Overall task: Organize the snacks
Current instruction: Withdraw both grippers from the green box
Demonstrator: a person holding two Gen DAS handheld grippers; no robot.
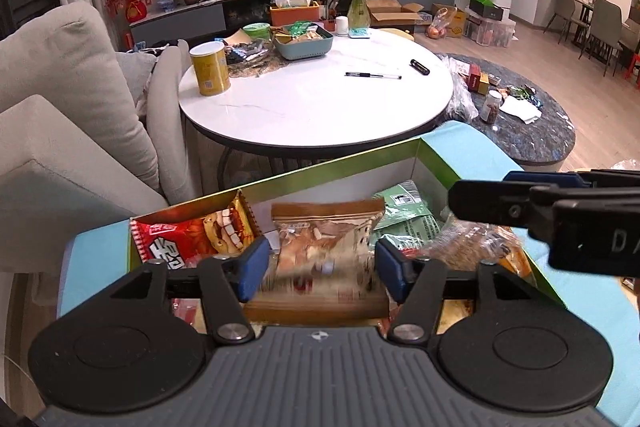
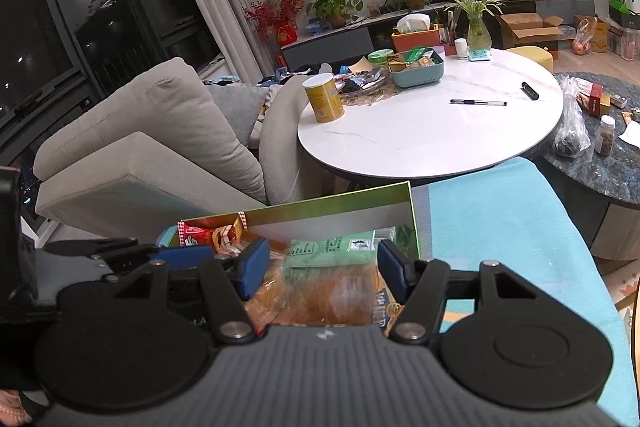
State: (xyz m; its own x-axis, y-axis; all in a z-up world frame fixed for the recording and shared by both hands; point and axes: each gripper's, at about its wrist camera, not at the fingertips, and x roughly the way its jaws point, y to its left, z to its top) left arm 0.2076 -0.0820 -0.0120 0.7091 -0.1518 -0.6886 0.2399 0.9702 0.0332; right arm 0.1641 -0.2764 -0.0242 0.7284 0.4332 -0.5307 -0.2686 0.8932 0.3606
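step: packing snacks into the green box [image 1: 436, 157] | left tongs [image 1: 320, 269] spread, brown snack bag [image 1: 326, 227] loose between them inside box | right tongs [image 2: 320, 271] spread above orange bag [image 2: 320, 295] in box | next, judged: lift clear, fetch another snack

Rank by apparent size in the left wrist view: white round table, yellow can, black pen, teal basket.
1. white round table
2. teal basket and yellow can: look alike, and the can is nearer, so unranked
3. black pen
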